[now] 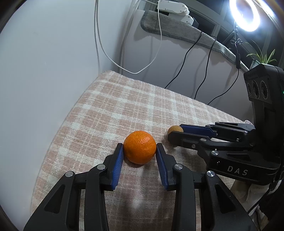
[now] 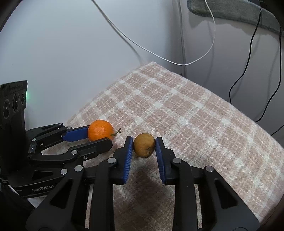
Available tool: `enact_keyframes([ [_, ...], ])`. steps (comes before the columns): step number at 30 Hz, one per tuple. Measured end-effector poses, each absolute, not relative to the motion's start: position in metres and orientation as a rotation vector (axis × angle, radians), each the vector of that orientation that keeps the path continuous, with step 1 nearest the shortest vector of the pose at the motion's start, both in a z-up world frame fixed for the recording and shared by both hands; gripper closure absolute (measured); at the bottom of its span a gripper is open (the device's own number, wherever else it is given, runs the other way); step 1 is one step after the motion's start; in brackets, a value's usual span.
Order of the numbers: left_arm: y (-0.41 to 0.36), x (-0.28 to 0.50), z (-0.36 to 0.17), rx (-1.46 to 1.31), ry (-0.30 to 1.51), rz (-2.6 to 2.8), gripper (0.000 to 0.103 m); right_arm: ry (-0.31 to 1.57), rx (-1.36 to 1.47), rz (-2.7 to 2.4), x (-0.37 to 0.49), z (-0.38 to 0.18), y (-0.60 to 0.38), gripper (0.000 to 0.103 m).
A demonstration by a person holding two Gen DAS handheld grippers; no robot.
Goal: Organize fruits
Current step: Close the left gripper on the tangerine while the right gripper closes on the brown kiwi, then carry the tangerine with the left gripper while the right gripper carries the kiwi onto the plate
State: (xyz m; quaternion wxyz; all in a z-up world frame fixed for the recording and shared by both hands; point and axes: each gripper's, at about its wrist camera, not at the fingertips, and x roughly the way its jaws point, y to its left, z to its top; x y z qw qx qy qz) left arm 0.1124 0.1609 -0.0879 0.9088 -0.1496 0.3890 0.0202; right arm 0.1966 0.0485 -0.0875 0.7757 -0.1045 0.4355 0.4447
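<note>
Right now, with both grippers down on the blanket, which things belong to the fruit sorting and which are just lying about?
In the job:
- orange, clamped in the left gripper
- brown fruit, clamped in the right gripper

Just lying about:
- checked blanket under both fruits
- white cable and black cables on the wall
- ring light
- potted plant
</note>
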Motion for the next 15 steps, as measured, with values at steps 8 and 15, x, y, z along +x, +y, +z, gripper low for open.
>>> enact_keyframes([
  [8,0.153,0.104,-0.078,-0.317,0.774,0.025,0.068,0.914,-0.189,0.953,0.187,-0.073,0.026,0.076],
  [15,0.132,0.096,-0.063,-0.294,0.744,-0.009,0.068,0.887,-0.166,0.936,0.179,-0.06,0.003,0.076],
])
